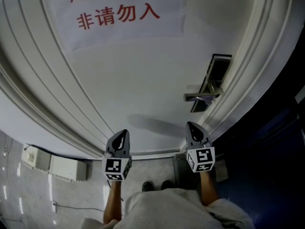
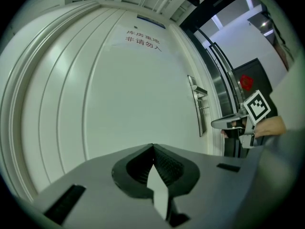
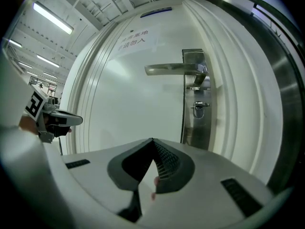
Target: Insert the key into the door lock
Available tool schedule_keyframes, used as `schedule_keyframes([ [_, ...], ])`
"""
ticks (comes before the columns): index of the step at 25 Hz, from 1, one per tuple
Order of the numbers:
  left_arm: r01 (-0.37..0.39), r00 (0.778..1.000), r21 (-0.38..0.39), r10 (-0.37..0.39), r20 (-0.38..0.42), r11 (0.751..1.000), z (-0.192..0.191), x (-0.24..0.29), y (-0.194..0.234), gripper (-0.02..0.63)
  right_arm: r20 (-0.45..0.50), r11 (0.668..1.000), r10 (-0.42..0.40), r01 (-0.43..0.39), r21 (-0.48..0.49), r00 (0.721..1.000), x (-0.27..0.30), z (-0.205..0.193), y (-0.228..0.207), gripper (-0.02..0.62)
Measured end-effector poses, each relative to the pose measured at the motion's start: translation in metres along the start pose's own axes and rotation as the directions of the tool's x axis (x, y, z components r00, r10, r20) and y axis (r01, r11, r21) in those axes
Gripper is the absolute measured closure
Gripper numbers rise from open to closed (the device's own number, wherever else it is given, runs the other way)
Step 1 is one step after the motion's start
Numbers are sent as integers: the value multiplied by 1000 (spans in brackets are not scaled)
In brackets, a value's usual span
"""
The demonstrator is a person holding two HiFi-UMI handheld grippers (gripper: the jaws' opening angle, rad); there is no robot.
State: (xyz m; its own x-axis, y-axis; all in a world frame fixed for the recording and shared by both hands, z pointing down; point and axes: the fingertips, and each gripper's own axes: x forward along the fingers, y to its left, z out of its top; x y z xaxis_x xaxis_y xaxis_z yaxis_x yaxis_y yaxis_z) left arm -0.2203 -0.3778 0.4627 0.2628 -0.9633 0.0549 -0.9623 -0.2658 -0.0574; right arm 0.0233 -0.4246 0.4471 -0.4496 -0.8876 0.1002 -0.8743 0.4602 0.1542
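A white door (image 1: pixel 143 80) fills the head view. Its steel lock plate (image 1: pixel 212 82), with a lever handle (image 1: pixel 198 97), sits at the right. In the right gripper view the handle (image 3: pixel 176 69) points left, and below it a small metal piece sticks out at the keyhole (image 3: pixel 199 108). My right gripper (image 1: pixel 190 124) is shut and hangs short of the door, below the lock plate; I see no key between its tips (image 3: pixel 152 140). My left gripper (image 1: pixel 126 131) is shut too, further left, apart from the door. Its view shows closed tips (image 2: pixel 153 146) and the right gripper (image 2: pixel 228 123).
A paper sign (image 1: pixel 119 13) with red characters hangs high on the door. Ribbed white mouldings (image 1: pixel 47 104) frame the door on both sides. A dark glass panel (image 1: pixel 281 151) stands to the right. White boxes (image 1: pixel 52 166) sit on the tiled floor at left, near the person's shoes (image 1: pixel 157 186).
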Motion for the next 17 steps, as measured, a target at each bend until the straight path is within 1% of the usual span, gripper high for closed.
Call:
schedule_keyframes([
  [17, 1, 1000, -3, -1, 6, 1000, 1, 1, -2, 589, -1, 999, 13, -13, -33, 1000, -3, 4, 3, 574],
])
